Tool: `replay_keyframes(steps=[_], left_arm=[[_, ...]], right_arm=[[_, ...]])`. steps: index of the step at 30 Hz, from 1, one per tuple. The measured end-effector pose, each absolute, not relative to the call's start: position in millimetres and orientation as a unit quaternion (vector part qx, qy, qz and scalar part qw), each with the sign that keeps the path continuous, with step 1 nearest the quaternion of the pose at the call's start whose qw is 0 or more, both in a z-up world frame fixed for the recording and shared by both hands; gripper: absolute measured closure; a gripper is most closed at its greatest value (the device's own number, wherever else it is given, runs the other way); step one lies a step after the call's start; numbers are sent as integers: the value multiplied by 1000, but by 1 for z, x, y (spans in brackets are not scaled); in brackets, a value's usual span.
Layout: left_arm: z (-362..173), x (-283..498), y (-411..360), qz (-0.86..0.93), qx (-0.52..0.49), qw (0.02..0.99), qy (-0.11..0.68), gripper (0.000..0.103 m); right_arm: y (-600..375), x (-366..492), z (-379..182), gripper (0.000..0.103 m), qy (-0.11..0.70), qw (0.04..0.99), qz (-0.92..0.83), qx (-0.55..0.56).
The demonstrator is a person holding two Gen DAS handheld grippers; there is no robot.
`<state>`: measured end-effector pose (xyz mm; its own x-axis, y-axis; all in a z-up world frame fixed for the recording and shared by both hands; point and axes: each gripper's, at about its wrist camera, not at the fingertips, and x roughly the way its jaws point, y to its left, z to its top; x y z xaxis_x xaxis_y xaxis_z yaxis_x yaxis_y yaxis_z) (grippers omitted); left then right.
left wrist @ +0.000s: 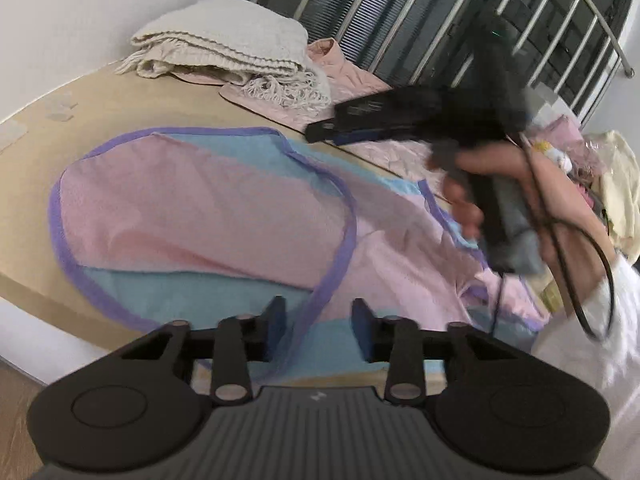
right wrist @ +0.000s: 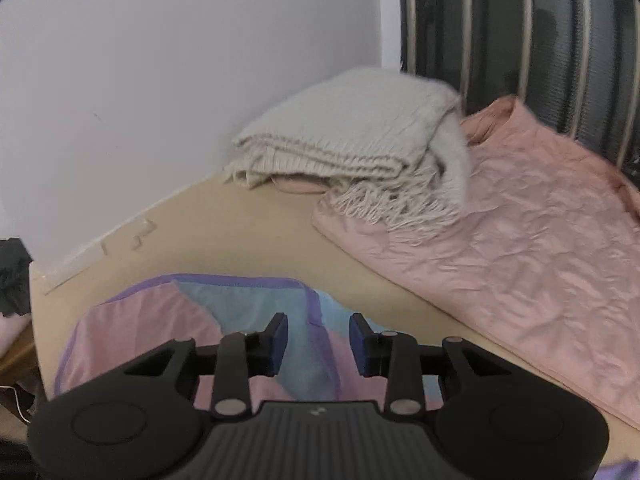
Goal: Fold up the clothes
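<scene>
A pink and light-blue garment with purple trim (left wrist: 208, 216) lies spread on the tan table (left wrist: 120, 108); it also shows in the right wrist view (right wrist: 132, 328). My left gripper (left wrist: 319, 312) is open and empty, just above the garment's near edge. My right gripper (right wrist: 318, 328) is open and empty over the garment's blue part. In the left wrist view the right gripper (left wrist: 320, 132) shows as a blurred black tool held in a hand, above the garment's far right side.
A folded cream knitted blanket with fringe (left wrist: 224, 44) (right wrist: 360, 144) sits at the back on a pink quilted cloth (right wrist: 520, 248). A white wall (right wrist: 160, 80) and a railed window (left wrist: 460, 12) stand behind. Pale yellow cloth (left wrist: 616, 184) lies at far right.
</scene>
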<state>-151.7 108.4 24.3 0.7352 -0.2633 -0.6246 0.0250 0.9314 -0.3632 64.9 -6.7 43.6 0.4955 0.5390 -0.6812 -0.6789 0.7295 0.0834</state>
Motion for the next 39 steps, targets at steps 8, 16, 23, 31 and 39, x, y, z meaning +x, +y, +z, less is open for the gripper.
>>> replay_keyframes(steps=[8,16,23,31,39], left_arm=[[24,-162,119,-84,-182,916,347,102],[34,-178,136,-94,-201,913,341,102],[23,-184,143,-84,-218,910,342,101],[20,-179,142,-81,-213,909,350,101],[24,-171,162,-54,-216,908,355,100]], right_arm=[[10,83,20,102,397,854,322,-93],[10,98,48,103,376,871,316,-7],[31,78,27,79,396,853,323,-102],[25,96,18,97,395,867,298,-57],[37,129,25,95,387,879,277,12]])
